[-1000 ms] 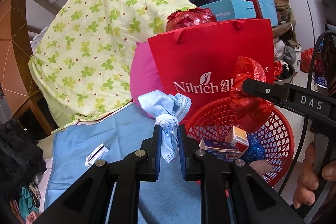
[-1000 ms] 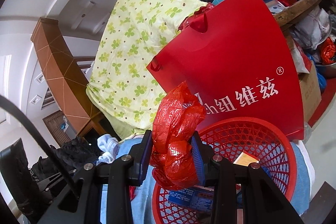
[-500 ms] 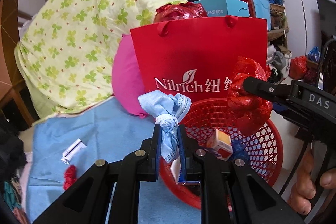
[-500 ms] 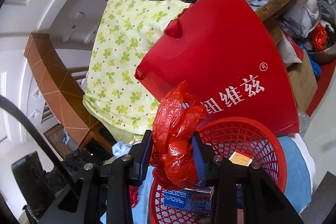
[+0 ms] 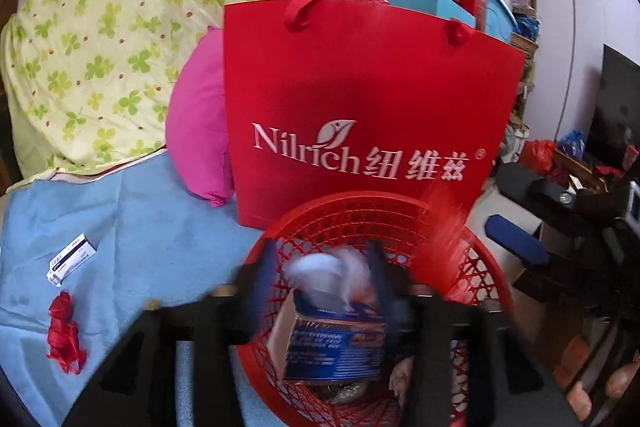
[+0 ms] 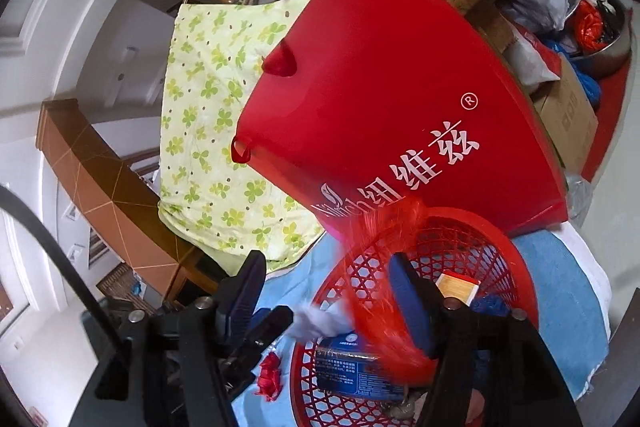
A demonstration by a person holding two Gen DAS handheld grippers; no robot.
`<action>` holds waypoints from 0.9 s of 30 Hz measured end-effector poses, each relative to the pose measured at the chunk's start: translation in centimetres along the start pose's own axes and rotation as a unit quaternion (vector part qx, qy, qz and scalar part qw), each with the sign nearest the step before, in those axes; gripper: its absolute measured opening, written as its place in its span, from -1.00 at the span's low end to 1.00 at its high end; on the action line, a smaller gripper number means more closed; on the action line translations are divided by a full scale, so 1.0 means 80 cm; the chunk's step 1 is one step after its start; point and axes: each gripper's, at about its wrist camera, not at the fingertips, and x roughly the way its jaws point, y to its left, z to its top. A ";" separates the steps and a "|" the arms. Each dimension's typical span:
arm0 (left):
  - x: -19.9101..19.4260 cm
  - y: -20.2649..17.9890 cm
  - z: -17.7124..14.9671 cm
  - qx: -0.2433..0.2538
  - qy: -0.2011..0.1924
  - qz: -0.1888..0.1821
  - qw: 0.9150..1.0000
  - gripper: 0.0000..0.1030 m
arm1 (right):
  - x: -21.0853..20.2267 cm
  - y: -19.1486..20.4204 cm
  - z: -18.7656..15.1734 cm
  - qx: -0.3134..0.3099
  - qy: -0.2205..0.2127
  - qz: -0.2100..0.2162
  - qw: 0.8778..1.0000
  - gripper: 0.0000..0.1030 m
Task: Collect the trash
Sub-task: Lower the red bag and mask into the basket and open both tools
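My left gripper (image 5: 320, 267) hangs blurred over the red mesh basket (image 5: 360, 199), its jaws opening. The light blue wad of cloth (image 5: 324, 275) is a blur between the spread fingers, loose above a blue box (image 5: 336, 347) in the basket. My right gripper (image 6: 328, 291) is also over the basket (image 6: 500, 239), jaws opening. The crumpled red plastic bag (image 6: 376, 267) streaks downward between its fingers, not pressed by the pads. In the left wrist view the right gripper (image 5: 520, 211) stands at the basket's right side, with the red bag (image 5: 448, 219) blurred beside it.
A red paper gift bag (image 5: 360, 99) stands right behind the basket, a pink cushion (image 5: 196, 119) and a green-flowered quilt (image 5: 100, 27) to its left. On the blue cloth (image 5: 140, 227) lie a small white box (image 5: 72, 259) and a red scrap (image 5: 64, 331). Clutter fills the right side.
Both grippers have gone from shut to open. The blue wad and the red bag have slipped loose and are dropping toward the basket. The left gripper has moved over the basket.
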 end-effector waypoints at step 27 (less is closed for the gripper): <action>-0.079 0.100 -0.045 -0.005 -0.019 0.150 0.988 0.41 | 0.034 0.106 -0.058 -0.117 0.001 0.033 0.993 0.32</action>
